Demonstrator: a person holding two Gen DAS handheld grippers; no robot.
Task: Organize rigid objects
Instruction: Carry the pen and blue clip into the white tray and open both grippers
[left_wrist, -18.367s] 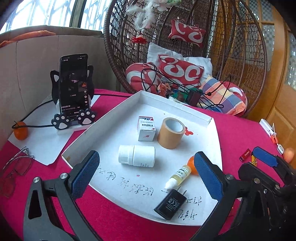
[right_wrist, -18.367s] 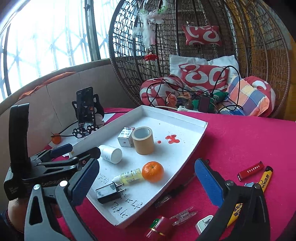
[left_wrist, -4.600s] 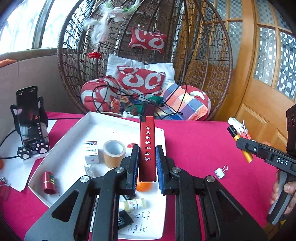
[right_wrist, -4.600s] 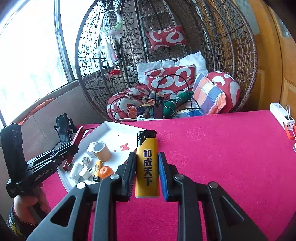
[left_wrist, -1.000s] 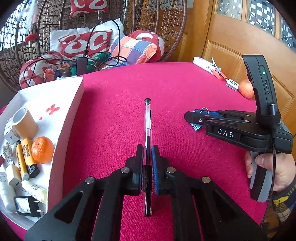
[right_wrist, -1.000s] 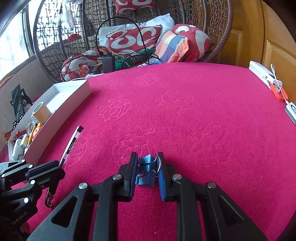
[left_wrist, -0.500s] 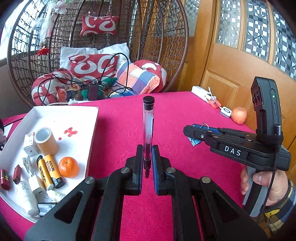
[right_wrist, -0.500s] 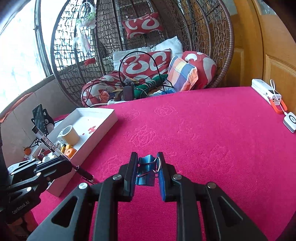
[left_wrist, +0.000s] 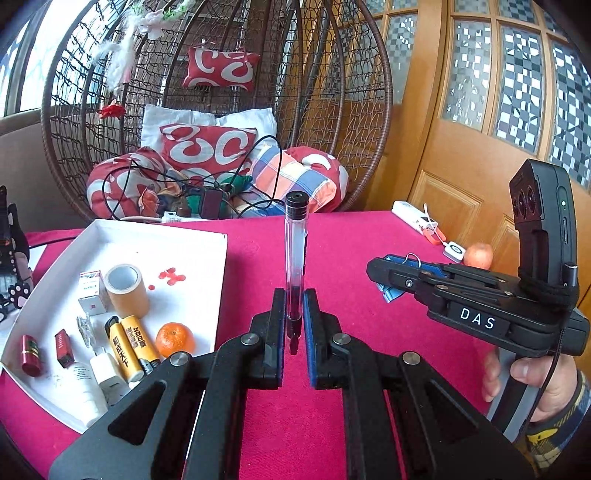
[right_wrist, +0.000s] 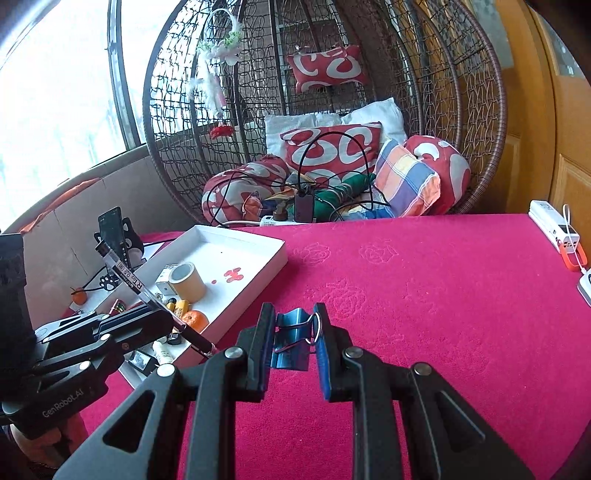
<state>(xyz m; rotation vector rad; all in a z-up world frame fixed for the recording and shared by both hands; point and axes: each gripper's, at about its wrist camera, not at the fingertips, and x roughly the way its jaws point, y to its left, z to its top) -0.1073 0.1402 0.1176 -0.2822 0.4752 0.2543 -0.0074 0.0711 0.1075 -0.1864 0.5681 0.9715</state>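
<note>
Clear-barrelled pen (left_wrist: 295, 258) clamped upright in left gripper (left_wrist: 294, 325); blue binder clip (right_wrist: 293, 339) pinched in right gripper (right_wrist: 294, 341), both above the red tabletop (right_wrist: 424, 314). White tray (left_wrist: 218, 266) near left edge, unobstructed.

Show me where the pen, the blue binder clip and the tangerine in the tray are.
pen (left_wrist: 295, 243), left wrist view, on its clear barrel.
blue binder clip (right_wrist: 293, 341), right wrist view, on its blue body.
tangerine (left_wrist: 174, 339), left wrist view, on the middle of its peel.
</note>
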